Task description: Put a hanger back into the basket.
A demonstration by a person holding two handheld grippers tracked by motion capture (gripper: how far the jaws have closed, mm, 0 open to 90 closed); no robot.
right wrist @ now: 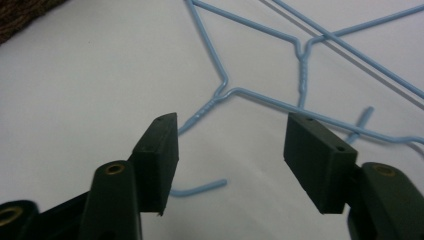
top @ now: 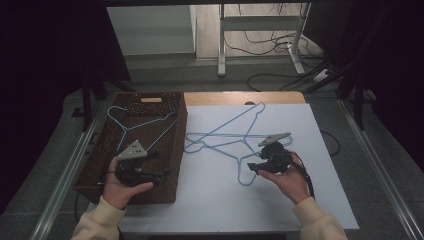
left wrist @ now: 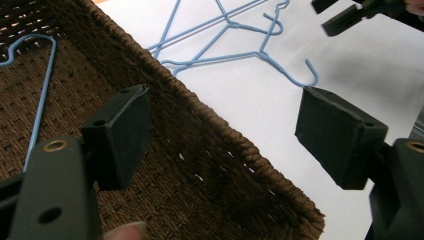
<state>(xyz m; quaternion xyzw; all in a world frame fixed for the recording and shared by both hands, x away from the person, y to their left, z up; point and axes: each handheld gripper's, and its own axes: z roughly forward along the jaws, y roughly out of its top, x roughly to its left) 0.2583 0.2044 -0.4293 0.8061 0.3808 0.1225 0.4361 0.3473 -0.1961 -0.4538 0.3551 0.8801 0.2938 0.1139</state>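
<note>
Overlapping blue wire hangers (top: 235,135) lie on the white table top (top: 280,200). One more blue hanger (top: 131,127) rests inside the brown woven basket (top: 177,150). My left gripper (top: 163,165) hovers over the basket's near right corner, jaws wide open and empty (left wrist: 225,97). My right gripper (top: 255,162) sits low over the nearest hanger's hook (right wrist: 200,189). It stands open (right wrist: 232,122), and the twisted neck (right wrist: 205,107) runs just beyond its jaws. The pads touch no wire.
The basket's right wall (left wrist: 210,130) runs beside the hangers (left wrist: 225,55). A strip of wooden table edge (top: 240,97) shows behind the white sheet. Beyond it, table legs and cables (top: 260,45) are on the floor. Bare white surface lies to the right and front.
</note>
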